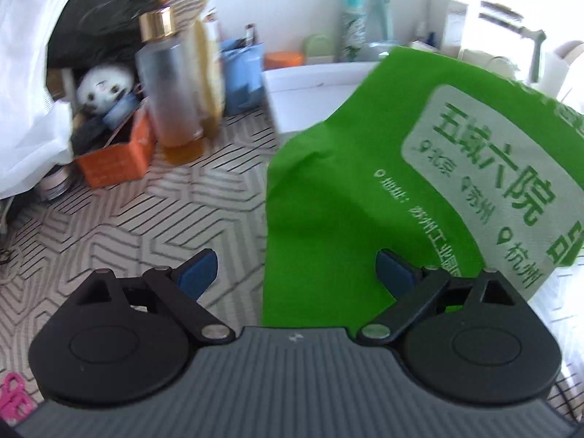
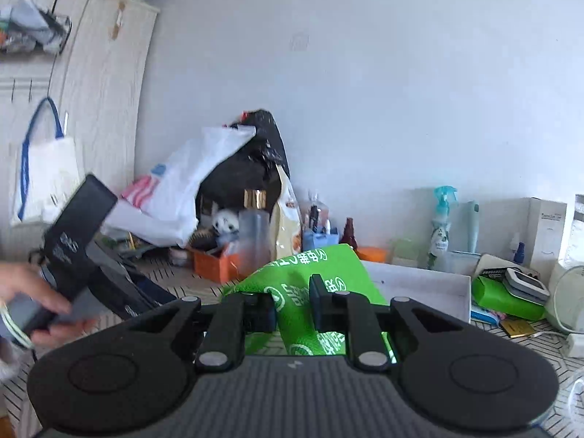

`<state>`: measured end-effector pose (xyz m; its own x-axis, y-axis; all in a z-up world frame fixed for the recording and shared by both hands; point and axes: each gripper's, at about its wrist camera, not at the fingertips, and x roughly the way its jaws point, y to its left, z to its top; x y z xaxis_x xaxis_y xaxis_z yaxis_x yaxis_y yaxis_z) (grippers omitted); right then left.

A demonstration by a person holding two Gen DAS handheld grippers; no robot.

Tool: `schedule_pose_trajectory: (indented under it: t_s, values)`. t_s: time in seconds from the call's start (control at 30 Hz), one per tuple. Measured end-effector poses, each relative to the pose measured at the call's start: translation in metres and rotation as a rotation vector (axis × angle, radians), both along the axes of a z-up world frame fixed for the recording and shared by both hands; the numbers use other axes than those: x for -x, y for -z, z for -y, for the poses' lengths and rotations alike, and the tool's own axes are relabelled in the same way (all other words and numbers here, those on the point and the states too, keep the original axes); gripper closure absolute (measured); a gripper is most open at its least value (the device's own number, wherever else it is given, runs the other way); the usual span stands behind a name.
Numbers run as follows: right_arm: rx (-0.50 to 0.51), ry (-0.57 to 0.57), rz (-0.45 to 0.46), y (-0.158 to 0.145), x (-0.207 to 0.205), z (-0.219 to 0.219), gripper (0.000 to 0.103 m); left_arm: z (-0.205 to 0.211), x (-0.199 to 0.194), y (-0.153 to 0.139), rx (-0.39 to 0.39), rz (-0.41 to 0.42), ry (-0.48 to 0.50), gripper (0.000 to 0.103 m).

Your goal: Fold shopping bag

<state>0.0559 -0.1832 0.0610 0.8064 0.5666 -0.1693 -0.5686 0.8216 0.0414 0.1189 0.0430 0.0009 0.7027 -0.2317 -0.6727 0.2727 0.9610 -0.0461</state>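
My right claw (image 2: 294,304) held a strip of the green shopping bag (image 2: 303,273) between its black fingers, which stood close together with the fabric pinched in the gap. The bag rose in a crumpled fold above the patterned table (image 2: 175,273). White Chinese characters ran across the fabric, too creased there to read.

My left claw (image 1: 296,273) stood wide, its blue-padded fingers (image 1: 199,273) well apart and gripping nothing. The bag's green edge (image 1: 328,189) hung between them, nearer the right finger. On a pale grey panel, green characters read "六院", upside down from that view, with small pin symbols beside "北京" and "杭州". A line beginning "地址" followed; the rest was too blurred to make out.

Behind the bag on the table stood a frosted bottle (image 1: 171,87) with a gold cap, holding amber liquid, and an orange box (image 1: 116,157) with a panda toy (image 1: 104,89) in it. A white box (image 2: 547,233) at the far right carried small print I could not read. A person's hand (image 2: 33,299) gripped the left claw's black handle, which bore white writing too small to read.
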Motion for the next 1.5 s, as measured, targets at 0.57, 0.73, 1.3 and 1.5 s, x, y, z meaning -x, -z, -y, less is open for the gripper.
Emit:
schedule_pose_trajectory:
  t_s: [0.57,0.73,1.3,1.5]
  values:
    - [-0.554,-0.13,-0.322,-0.006,-0.015,0.092,0.086,0.076,0.035,-0.016,0.088,0.053,0.206,0.008]
    - [-0.398,0.066,-0.085,-0.028,0.017,0.093,0.086,0.089,0.04,-0.024,0.116,0.069,0.244,0.008]
    - [-0.032,-0.188,-0.236,0.02,0.028,-0.036,0.086,-0.008,0.071,0.004,0.164,-0.106,-0.012,0.008]
    - [0.076,-0.248,-0.253,0.042,0.057,-0.058,0.085,-0.064,0.089,-0.031,0.261,0.028,-0.155,0.005]
